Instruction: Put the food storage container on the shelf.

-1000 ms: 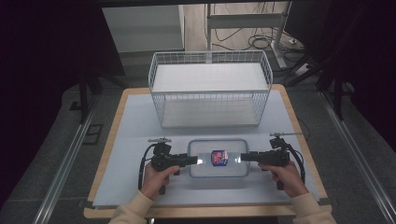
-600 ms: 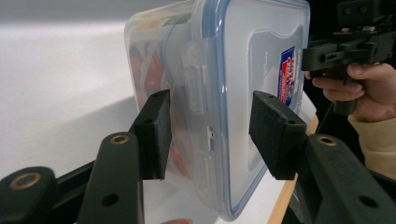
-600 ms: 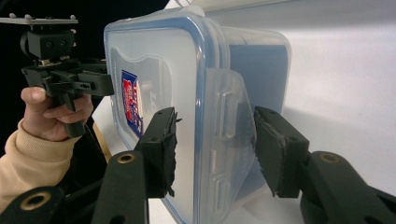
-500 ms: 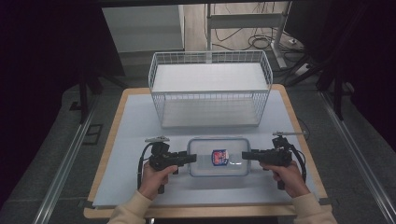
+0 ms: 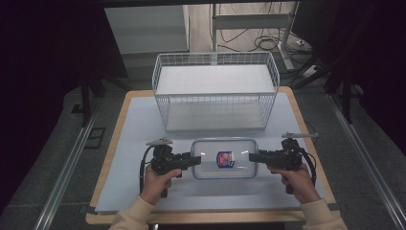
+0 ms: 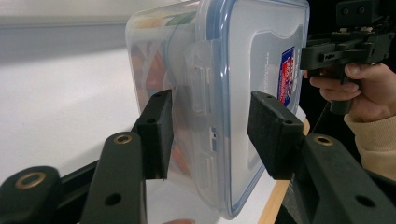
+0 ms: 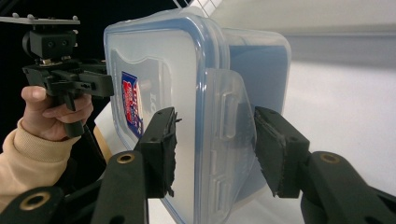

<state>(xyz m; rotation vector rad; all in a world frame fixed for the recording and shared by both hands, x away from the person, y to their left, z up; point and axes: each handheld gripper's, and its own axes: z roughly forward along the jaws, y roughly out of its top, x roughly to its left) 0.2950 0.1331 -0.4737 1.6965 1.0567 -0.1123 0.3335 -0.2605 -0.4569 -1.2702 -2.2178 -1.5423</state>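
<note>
The print on the red-and-blue label [image 5: 224, 159] atop the clear plastic lidded food container [image 5: 225, 158] is too small to read. The coloured contents behind its cloudy wall [image 6: 154, 70] stay unidentifiable, and its lower corner is cropped.

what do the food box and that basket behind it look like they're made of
The food box looks like clear, slightly frosted plastic: its contents show through the walls, and the lid has a blue seal line and moulded latch flaps. The basket looks like thin metal wire with a white coating, judging by its fine open grid; the coating type is unclear.
</note>
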